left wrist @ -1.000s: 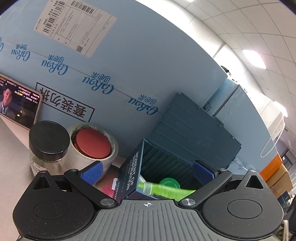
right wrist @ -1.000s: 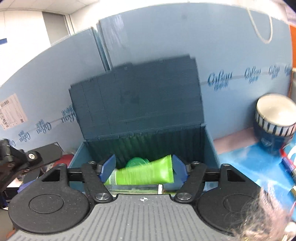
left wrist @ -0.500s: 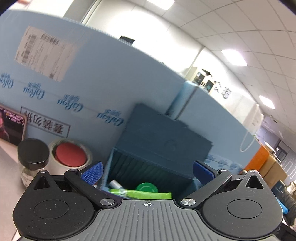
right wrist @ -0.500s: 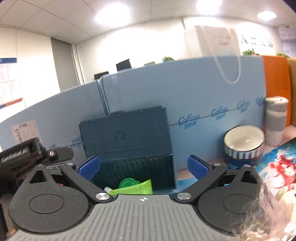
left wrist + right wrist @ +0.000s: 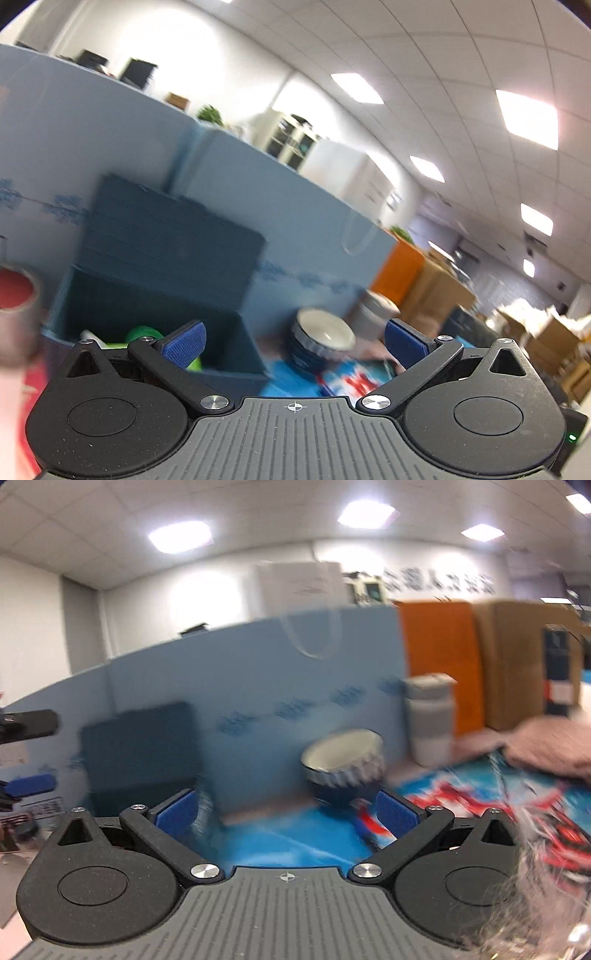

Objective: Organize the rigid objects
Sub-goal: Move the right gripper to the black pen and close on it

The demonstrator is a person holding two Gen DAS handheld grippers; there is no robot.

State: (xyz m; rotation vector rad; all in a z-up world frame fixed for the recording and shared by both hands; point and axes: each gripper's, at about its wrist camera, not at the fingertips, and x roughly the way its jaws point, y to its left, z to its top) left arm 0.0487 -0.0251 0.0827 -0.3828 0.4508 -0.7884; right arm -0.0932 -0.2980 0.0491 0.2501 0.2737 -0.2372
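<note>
blue partition [image 5: 258, 686] backs the dark box [image 5: 155, 295] and bowl [image 5: 343, 768]; left gripper [image 5: 293, 341] and right gripper [image 5: 284, 812] gape empty.

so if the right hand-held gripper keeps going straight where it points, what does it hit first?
Probably the blue mat below, then the striped bowl, which sits slightly right of the right hand-held gripper midline. Its jaws are open and empty. The frame is blurred, so depth is uncertain.

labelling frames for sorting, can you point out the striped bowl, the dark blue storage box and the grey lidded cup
striped bowl [image 5: 341, 755]: right wrist view, white inside wall.
dark blue storage box [image 5: 173, 240]: left wrist view, raised lid.
grey lidded cup [image 5: 430, 716]: right wrist view, side of its body.
</note>
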